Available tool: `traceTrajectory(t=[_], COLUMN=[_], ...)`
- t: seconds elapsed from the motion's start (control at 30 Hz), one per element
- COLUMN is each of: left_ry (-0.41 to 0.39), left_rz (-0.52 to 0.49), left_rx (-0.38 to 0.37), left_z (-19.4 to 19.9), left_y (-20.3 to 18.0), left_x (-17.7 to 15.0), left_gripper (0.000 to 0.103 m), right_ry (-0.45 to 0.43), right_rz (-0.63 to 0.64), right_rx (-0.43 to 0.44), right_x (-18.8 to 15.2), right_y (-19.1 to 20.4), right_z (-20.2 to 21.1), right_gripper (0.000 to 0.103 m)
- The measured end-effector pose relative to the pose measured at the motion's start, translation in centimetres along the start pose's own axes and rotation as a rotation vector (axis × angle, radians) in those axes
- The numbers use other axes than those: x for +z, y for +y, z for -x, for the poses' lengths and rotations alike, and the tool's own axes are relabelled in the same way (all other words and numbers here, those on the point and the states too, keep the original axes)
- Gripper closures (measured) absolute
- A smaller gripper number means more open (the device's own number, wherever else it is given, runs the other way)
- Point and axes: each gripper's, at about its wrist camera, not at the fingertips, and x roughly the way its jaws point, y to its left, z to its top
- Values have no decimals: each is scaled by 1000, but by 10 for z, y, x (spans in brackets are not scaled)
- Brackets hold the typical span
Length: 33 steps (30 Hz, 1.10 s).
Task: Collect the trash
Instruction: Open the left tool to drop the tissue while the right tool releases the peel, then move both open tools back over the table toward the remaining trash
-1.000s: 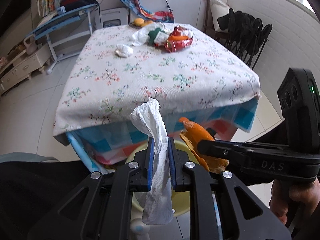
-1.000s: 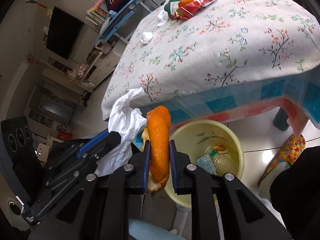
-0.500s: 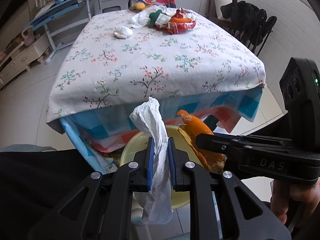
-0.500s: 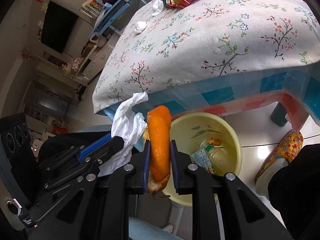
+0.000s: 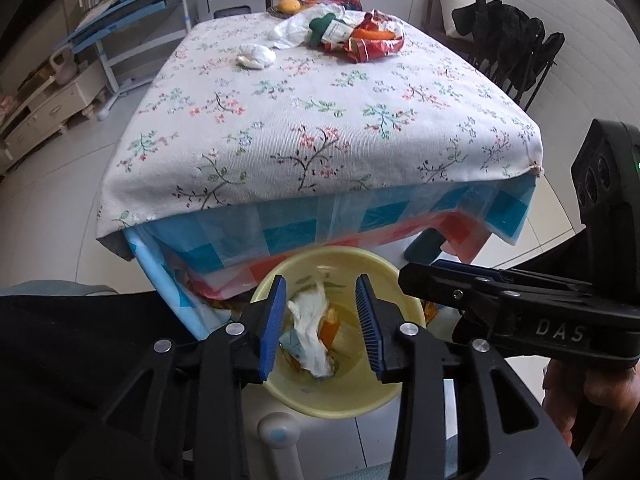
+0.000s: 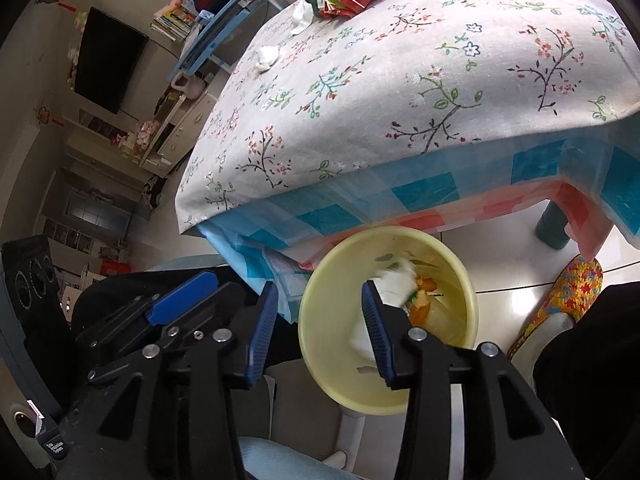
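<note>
A yellow bin (image 5: 352, 400) (image 6: 320, 340) stands on the floor under the table's near edge. A white tissue (image 5: 310, 328) (image 6: 394, 284) and an orange peel (image 5: 330, 326) (image 6: 422, 308) lie inside it. My left gripper (image 5: 322, 322) is open and empty above the bin. My right gripper (image 6: 318, 328) is open and empty over the bin's left rim; it also shows in the left wrist view (image 5: 500, 292). On the floral tablecloth (image 5: 320, 120) at the far end lie a crumpled tissue (image 5: 256, 55), a red snack wrapper (image 5: 372, 42) and a white bag (image 5: 294, 30).
A teal table leg (image 6: 554, 224) stands right of the bin. A patterned slipper (image 6: 560, 300) lies on the floor at right. Black folding chairs (image 5: 516, 52) stand beyond the table's right side. A blue rack (image 5: 132, 4) and low drawers (image 5: 44, 108) are at far left.
Both grippers have opened. The white tissue dropped from the left gripper and the orange peel from the right gripper into the yellow bin. Both grippers moved forward over the bin.
</note>
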Motion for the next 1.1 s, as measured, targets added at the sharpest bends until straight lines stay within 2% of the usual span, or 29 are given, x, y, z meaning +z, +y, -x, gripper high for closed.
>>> traceTrajectory(t=[0.23, 0.43, 0.7, 1.1], left_ry=[-80, -132, -153, -176], left_rz=[-13, -25, -17, -11], left_rx=[42, 77, 93, 101], left_z=[14, 22, 24, 27], left_y=[-1, -3, -1, -1], left_x=[4, 6, 5, 5], left_gripper=[56, 51, 45, 41], right_ry=[-7, -14, -23, -44], right_rz=[-6, -7, -10, -1], right_rx=[-3, -4, -4, -12], right_x=[1, 1, 1, 3], right_y=[0, 0, 0, 2], right_z=[1, 2, 3, 8], right_gripper=[58, 56, 55, 55])
